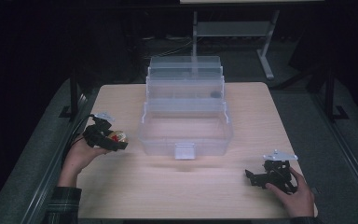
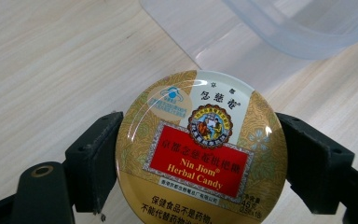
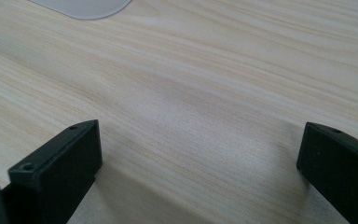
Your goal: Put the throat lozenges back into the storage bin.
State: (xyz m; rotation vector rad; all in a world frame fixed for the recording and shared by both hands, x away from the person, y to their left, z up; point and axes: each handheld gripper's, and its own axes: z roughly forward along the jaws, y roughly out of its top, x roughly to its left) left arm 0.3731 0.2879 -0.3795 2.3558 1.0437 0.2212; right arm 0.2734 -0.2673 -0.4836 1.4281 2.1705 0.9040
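Now | left tongs (image 2: 200, 154) clamp candy tin (image 2: 201, 149) | right tongs (image 3: 200, 158) wide, empty

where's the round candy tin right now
The round gold-and-red herbal candy tin is clamped between the left gripper's black jaws, at the table's left side just left of the clear plastic tiered box.
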